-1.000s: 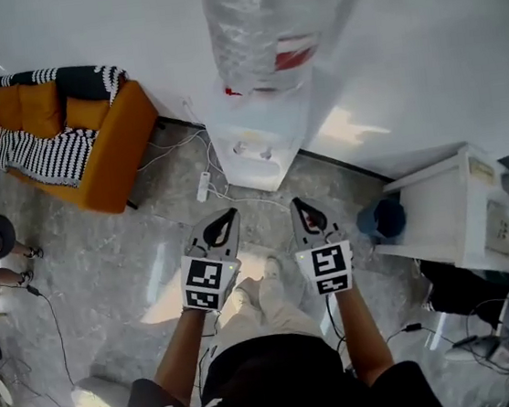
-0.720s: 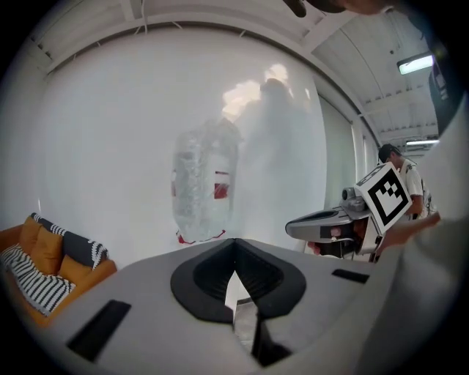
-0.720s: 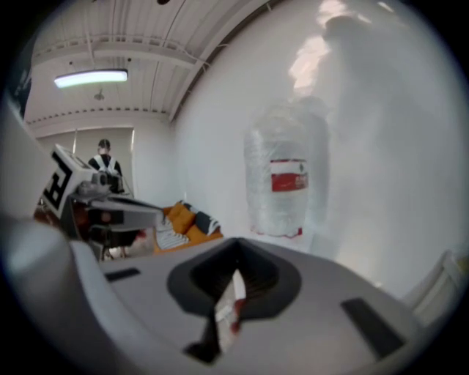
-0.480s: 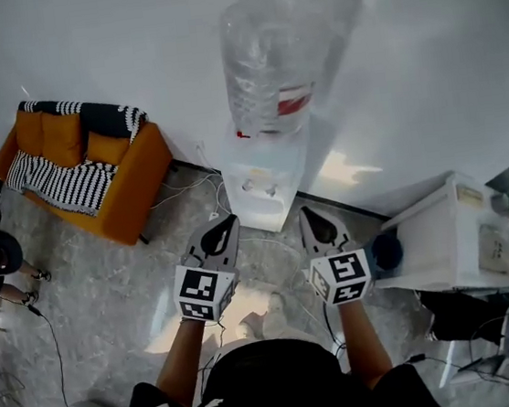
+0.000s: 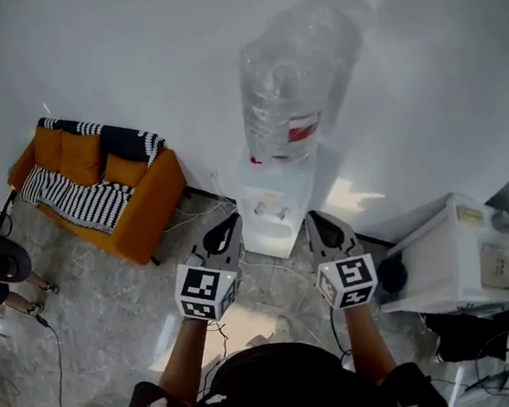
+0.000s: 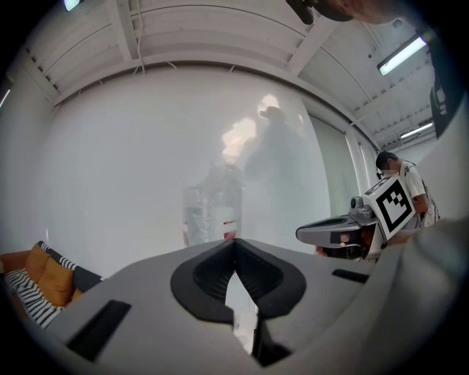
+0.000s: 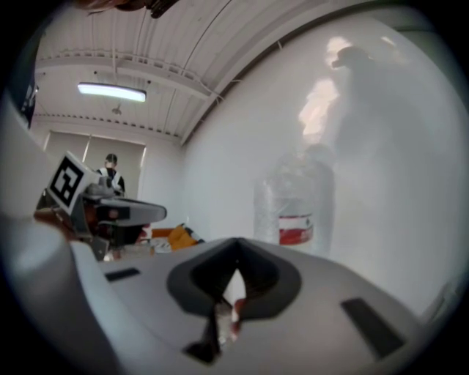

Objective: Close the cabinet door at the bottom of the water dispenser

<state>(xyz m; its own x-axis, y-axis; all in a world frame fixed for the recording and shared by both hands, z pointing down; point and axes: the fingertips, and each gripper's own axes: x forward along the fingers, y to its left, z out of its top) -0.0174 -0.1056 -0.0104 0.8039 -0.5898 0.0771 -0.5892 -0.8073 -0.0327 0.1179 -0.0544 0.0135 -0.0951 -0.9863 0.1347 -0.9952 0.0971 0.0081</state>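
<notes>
The white water dispenser [image 5: 273,207] stands against the wall with a clear bottle [image 5: 296,78] on top. From above, its bottom cabinet door is too foreshortened to tell how it stands. My left gripper [image 5: 226,223] and right gripper [image 5: 319,219] are held side by side in front of the dispenser, apart from it, both shut with nothing in them. In the left gripper view my gripper [image 6: 235,244] points at the bottle [image 6: 212,209]. In the right gripper view my gripper [image 7: 235,244] faces the bottle [image 7: 297,201] too.
An orange sofa [image 5: 136,212] with a striped blanket stands at the left. A white cabinet [image 5: 464,260] and a blue bin [image 5: 393,274] are at the right. Cables [image 5: 203,215] lie on the floor beside the dispenser. People sit at both edges.
Both grippers have risen together, still shut. The head view has lifted, so the dispenser and sofa sit lower in the picture and more wall shows.
</notes>
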